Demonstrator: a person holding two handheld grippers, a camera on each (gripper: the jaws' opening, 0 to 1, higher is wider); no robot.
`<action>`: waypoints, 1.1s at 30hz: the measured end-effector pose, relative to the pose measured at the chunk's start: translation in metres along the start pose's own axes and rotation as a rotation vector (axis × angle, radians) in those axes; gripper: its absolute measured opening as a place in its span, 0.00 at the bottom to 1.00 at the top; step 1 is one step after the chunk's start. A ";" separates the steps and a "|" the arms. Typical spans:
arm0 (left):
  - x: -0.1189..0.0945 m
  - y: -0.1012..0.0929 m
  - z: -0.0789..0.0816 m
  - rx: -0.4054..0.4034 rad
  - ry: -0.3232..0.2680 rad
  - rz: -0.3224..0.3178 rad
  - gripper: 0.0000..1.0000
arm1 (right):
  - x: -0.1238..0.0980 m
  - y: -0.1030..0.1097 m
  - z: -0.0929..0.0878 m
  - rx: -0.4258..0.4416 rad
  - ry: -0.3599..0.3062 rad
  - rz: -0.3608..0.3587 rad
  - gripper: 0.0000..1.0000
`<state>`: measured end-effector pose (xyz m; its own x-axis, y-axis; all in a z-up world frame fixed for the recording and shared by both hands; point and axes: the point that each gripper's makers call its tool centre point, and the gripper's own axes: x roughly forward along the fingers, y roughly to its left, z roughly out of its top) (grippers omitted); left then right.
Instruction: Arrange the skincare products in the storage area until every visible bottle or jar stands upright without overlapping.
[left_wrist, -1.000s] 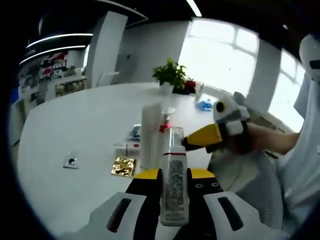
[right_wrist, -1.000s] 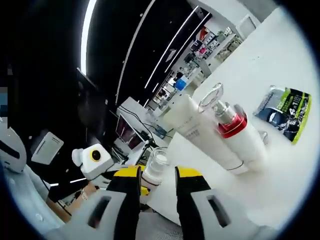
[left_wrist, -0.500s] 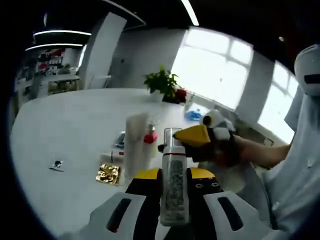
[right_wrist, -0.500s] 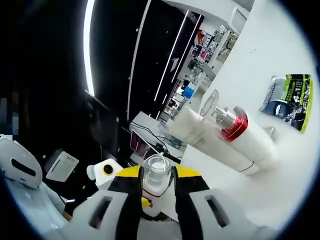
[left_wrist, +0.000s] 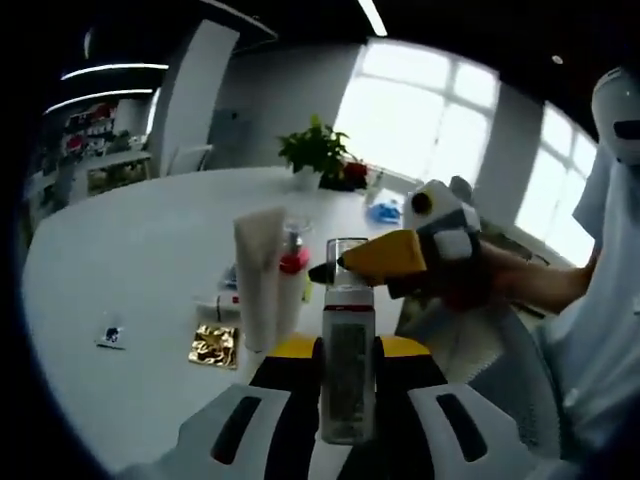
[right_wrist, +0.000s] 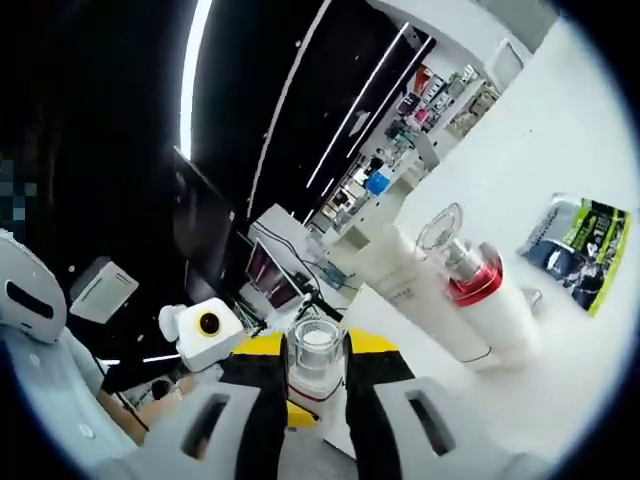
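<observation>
Clear-capped pump bottle (left_wrist: 348, 370) sits clamped upright in our left gripper (left_wrist: 348, 400), above the tabletop's (left_wrist: 130, 270) near edge; our right gripper (right_wrist: 315, 385) pinches its cap. Next we should set it standing beside the white tube (left_wrist: 258, 275), not touching

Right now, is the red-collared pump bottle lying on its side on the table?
No, the red-collared pump bottle stands upright beside the white tube on the table.

Blown-out windows (left_wrist: 440, 120) backlight the left gripper view, dark ceiling with strip lights (right_wrist: 190, 80), fisheye edge bending
</observation>
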<state>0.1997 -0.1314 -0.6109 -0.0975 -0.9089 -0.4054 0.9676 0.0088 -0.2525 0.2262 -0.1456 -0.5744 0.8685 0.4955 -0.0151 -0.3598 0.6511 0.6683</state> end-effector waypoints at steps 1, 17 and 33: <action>0.001 0.000 -0.001 0.013 0.009 0.002 0.17 | 0.000 0.000 0.000 -0.017 0.009 -0.005 0.20; 0.028 0.009 -0.021 0.173 0.131 0.053 0.22 | -0.003 -0.015 -0.008 -0.381 0.155 -0.142 0.20; 0.053 0.016 -0.041 0.171 0.211 0.041 0.16 | -0.007 -0.032 -0.018 -0.532 0.235 -0.199 0.20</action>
<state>0.2003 -0.1624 -0.6726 -0.0867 -0.8019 -0.5911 0.9952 -0.0430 -0.0875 0.2251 -0.1598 -0.6091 0.8599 0.4087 -0.3057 -0.3718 0.9120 0.1734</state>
